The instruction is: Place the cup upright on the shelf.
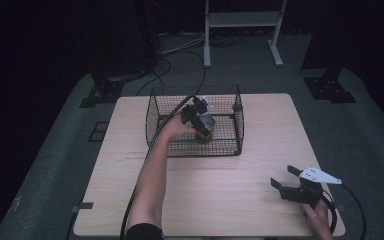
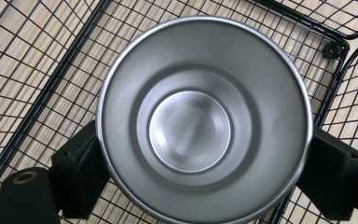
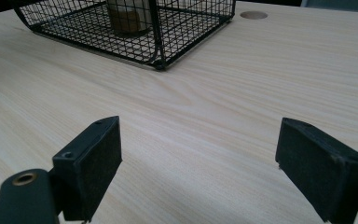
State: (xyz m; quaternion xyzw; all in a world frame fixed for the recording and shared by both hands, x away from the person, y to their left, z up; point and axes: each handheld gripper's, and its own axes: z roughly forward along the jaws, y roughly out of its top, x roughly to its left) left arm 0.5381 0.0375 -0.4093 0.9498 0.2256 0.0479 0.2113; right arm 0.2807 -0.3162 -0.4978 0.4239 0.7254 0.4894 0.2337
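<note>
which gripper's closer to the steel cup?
Left. The left gripper is inside the basket, its jaws on either side of the cup. The right gripper rests on the table's near right corner, jaws open.

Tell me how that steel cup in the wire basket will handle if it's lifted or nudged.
The steel cup looks rigid, so it probably won't give under the left gripper. Its smooth, shiny wall may be slippery. It flares wider at the rim than the base, so a nudge might tip it on the wire basket mesh.

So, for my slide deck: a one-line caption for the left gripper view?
Steel cup seen from above between the left gripper jaws, inside a wire basket.
</note>
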